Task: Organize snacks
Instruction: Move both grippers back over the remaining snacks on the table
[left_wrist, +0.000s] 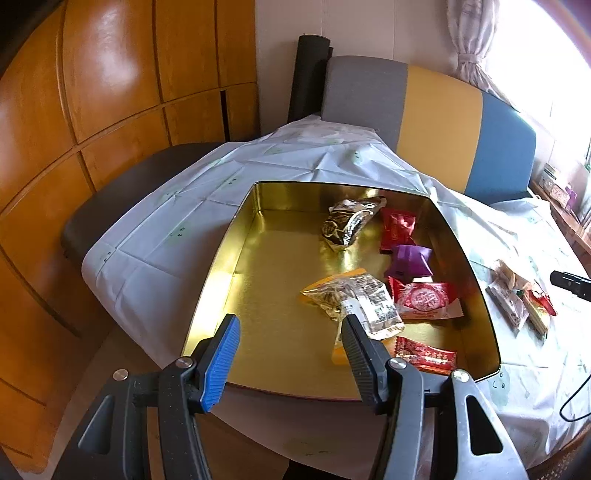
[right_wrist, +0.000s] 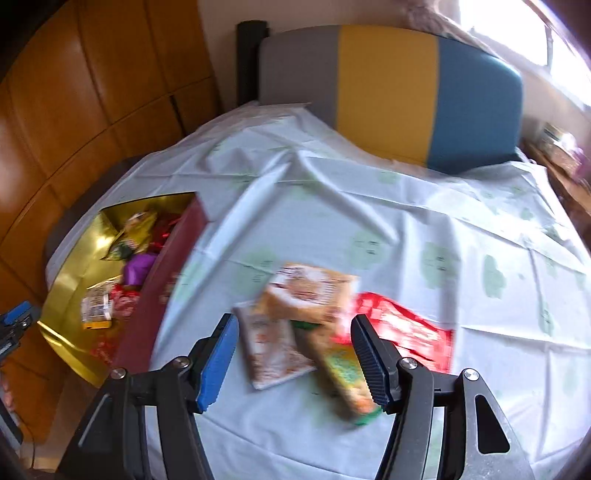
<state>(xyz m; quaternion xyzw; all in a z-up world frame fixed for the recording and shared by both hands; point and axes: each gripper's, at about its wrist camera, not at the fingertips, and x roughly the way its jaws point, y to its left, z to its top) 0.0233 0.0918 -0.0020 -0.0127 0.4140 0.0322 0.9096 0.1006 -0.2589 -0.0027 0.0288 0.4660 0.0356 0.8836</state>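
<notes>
My right gripper (right_wrist: 293, 360) jaws released, nothing gripped; snack packets (right_wrist: 295, 325) lie btwn them, lower centre. Tin (right_wrist: 155, 291) at left. Left gripper (left_wrist: 291, 354) also released.

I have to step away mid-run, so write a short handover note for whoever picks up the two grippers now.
Left gripper: open, empty, over the near end of the gold tin.
Right gripper: open, empty, above the loose snack packets on the tablecloth.
Done: several snacks already lie in the tin, including the purple packet.
Left: move the few packets beside the tin into it.
</notes>
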